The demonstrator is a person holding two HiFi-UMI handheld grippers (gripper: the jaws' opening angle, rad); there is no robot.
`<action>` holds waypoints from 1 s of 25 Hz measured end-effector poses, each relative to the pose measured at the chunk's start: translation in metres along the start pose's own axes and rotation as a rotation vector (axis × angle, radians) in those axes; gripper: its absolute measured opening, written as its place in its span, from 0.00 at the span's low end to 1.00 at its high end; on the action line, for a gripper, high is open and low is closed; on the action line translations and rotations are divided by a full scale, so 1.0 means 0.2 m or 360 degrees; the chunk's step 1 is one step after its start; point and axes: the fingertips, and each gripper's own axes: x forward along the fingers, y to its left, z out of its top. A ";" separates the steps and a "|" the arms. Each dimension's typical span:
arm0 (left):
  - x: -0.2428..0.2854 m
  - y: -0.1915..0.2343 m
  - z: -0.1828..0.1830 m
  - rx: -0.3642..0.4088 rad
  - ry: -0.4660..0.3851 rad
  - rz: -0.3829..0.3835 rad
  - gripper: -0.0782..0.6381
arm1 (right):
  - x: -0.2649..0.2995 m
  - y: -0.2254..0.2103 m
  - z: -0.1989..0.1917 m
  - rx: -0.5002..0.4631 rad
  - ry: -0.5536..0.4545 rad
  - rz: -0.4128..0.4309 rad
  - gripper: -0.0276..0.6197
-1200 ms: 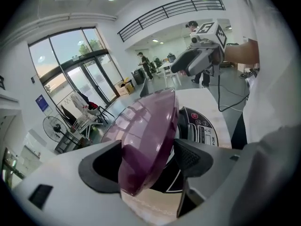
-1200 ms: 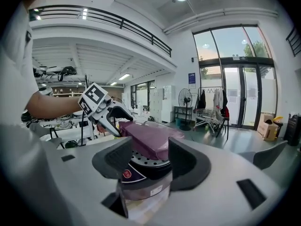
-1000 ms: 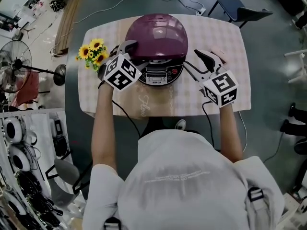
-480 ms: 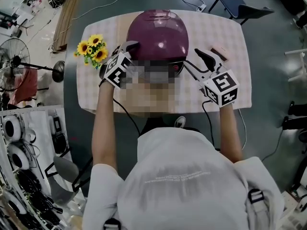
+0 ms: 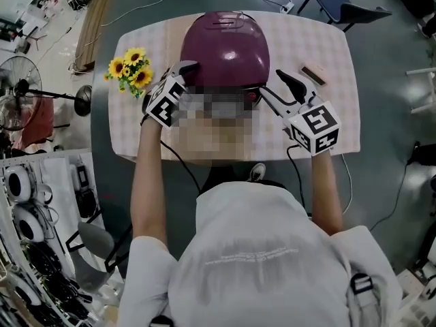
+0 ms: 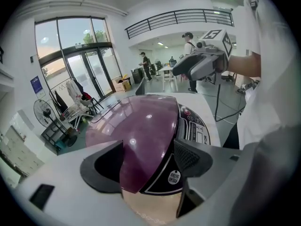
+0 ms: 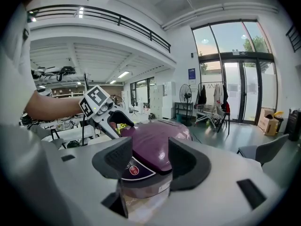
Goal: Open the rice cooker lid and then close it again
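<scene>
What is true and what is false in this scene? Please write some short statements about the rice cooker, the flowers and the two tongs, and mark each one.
1. The rice cooker is closed. True.
2. The left tongs are shut. False: their jaws stand apart, with nothing gripped between them.
3. The sunflowers stand on the table, on the cooker's left side. True.
4. The right tongs hold the small block. False: they are open and empty, and the block lies apart from them on the table.
</scene>
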 end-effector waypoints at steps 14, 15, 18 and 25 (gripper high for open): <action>0.00 0.00 0.01 -0.0214 -0.0078 -0.0111 0.57 | 0.00 -0.02 -0.04 0.0026 0.0031 -0.0013 0.43; 0.00 0.01 0.01 -0.0223 -0.0089 -0.0113 0.57 | 0.00 -0.02 -0.03 0.0023 0.0032 -0.0012 0.43; -0.01 0.01 0.02 -0.0257 -0.0122 -0.0124 0.56 | 0.01 -0.02 -0.03 0.0021 0.0038 -0.0004 0.43; -0.01 0.05 0.01 -0.0401 -0.0199 -0.0103 0.49 | 0.03 -0.01 -0.06 0.0028 0.0050 0.0005 0.43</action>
